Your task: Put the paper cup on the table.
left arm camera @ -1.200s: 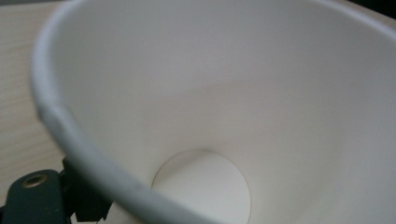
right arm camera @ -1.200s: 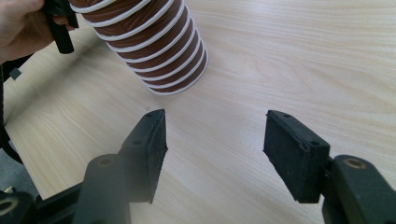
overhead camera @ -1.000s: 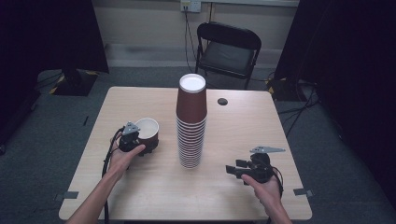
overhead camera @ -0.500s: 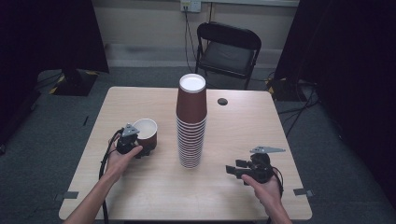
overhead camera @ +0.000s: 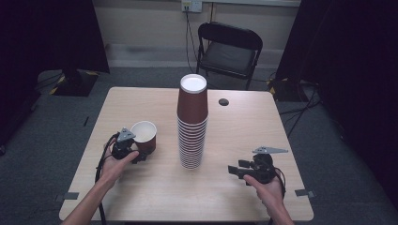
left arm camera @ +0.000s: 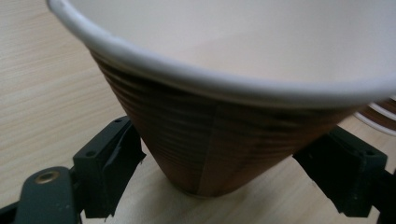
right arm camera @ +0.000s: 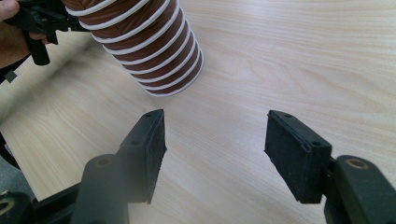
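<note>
- The single cup (overhead camera: 144, 135) now sits a little lower and nearer the table (overhead camera: 141, 101) edge than a second ago, so it looks set down left of the stack of cups (overhead camera: 192, 126).
- The left hand-held gripper (left arm camera: 224, 186) is spread, jaws flanking the cup's base with gaps.
- The right hand-held gripper (right arm camera: 215, 149) rests wide open, holding nothing.

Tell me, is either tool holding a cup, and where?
Neither grips anything. The left tool has open jaws on both sides of the single cup's lower body, with gaps. The right tool is open over bare table.

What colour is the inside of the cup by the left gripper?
White inside the single cup, with a brown ribbed outside; the left gripper view shows it best.
</note>
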`<state>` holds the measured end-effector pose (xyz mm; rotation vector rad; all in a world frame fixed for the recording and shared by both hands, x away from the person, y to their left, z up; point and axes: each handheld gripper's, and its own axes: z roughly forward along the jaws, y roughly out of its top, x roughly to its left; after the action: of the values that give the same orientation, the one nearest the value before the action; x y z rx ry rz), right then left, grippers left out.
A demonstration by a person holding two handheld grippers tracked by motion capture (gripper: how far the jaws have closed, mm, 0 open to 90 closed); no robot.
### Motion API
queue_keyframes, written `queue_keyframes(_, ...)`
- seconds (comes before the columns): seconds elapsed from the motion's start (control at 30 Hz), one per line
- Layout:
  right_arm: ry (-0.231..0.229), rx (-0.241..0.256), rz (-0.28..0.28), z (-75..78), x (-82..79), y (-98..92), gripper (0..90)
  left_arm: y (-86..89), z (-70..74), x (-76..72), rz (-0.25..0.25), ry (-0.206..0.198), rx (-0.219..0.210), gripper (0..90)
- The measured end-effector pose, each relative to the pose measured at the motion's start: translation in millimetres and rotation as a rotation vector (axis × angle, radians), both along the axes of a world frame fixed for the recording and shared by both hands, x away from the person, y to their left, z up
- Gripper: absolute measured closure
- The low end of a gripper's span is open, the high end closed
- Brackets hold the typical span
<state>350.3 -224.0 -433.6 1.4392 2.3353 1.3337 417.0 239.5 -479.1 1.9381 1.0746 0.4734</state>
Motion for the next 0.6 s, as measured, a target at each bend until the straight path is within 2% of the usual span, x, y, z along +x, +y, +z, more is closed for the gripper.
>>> queue_keyframes(0.2, -0.008, -0.014, -0.004, -0.2, 0.4, 0.4, 37.2, 7.3, 3.2, -6.2, 0.010, 0.005, -0.040, 15.6)
queue_keyframes(0.3, -0.012, -0.027, -0.009, 0.5, -0.1, 0.3, 36.7, 7.7, 6.4, -10.5, 0.002, 0.012, -0.014, 15.6)
queue_keyframes(0.5, -0.020, -0.018, -0.016, 1.1, 0.1, -2.0, 36.5, 14.8, 20.0, -23.1, 0.018, -0.009, -0.077, 15.6)
queue_keyframes(0.6, -0.023, -0.014, -0.019, 1.2, 0.1, -3.1, 36.1, 19.2, 26.7, -28.4, 0.001, 0.003, -0.083, 15.6)
